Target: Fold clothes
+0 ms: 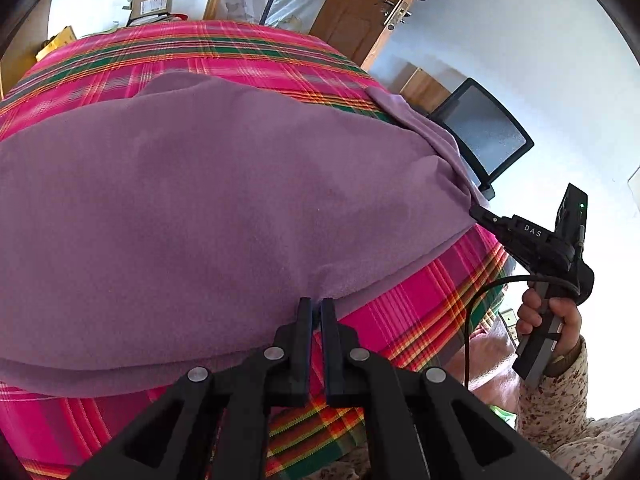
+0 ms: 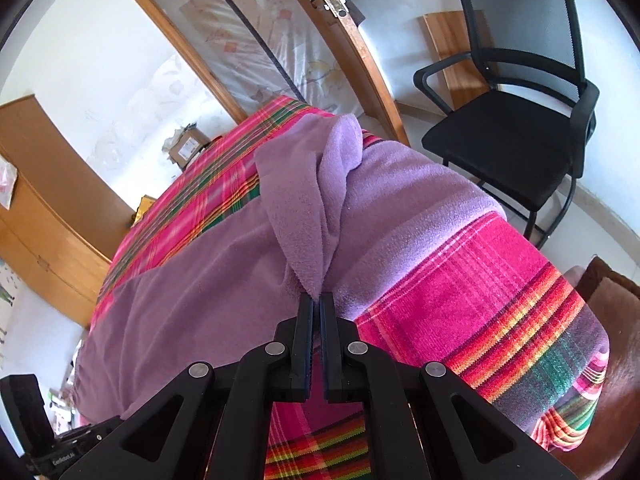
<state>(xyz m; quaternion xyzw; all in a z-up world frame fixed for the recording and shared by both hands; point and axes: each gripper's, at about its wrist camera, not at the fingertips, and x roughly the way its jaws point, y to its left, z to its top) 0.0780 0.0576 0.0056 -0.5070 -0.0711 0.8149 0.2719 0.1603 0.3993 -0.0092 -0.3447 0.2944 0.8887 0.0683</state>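
Your left gripper has its fingers pinched nearly together on the near hem of the purple fleece garment; only a sliver of gap shows, w/ the cloth edge right at the tips. Your right gripper is likewise narrowed to a slit, clamping a corner of the same fleece, which rises from the tips in a lifted ridge. From the left wrist view you can see that right gripper out at the garment's right corner, the cloth pulled taut toward it.

The fleece lies spread over most of the plaid-covered table, its near hem close to the near edge, its right end past the right edge toward the black mesh chair.

Handling, as a judgement: soft, light, limp, napped surface so not slippery; it will sag btwn the two grips and drag on the plaid cloth. Grip at corners or hem, as you have it, not mid-panel.

Pose: your right hand wraps the handle, held out beyond the right edge, gripper angled in toward the table. Left gripper points straight across the near edge, low over the cloth.
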